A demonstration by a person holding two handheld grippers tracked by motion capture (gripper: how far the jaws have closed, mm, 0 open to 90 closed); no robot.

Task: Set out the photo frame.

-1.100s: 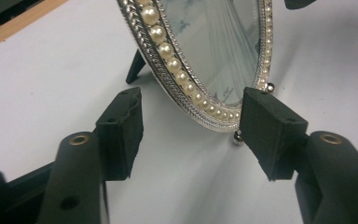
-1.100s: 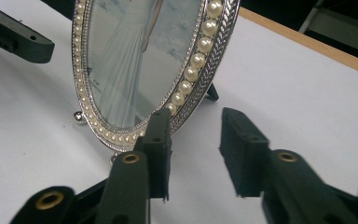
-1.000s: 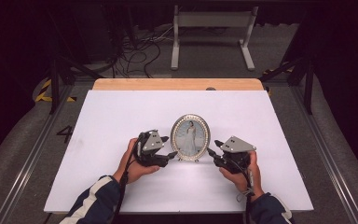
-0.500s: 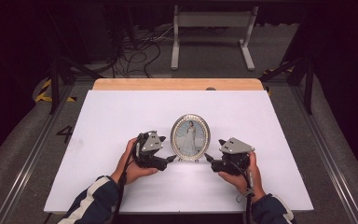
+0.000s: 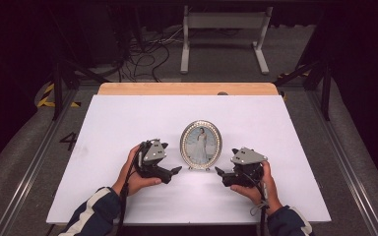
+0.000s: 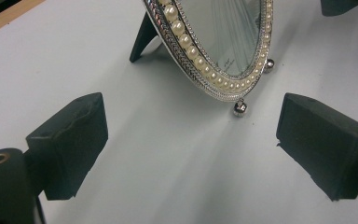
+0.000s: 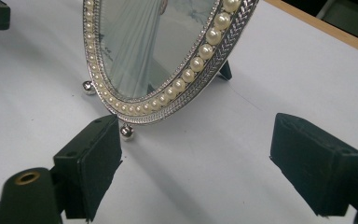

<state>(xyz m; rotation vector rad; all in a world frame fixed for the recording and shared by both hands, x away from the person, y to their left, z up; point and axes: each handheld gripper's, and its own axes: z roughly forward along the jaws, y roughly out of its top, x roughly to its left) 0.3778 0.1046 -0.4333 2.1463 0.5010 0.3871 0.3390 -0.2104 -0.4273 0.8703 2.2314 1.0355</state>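
Standing upright, long axis vertical, the oval frame faces the person between both wide-open tools.

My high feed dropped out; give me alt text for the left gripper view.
An oval pearl-rimmed picture frame stands upright on the white table just beyond the open left gripper, whose jaws sit apart and touch nothing.

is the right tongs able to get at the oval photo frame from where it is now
Probably yes. The right tongs sit open beside the photo frame, which stands upright on the white table, with bare tabletop between them. The left tongs flank the other side.
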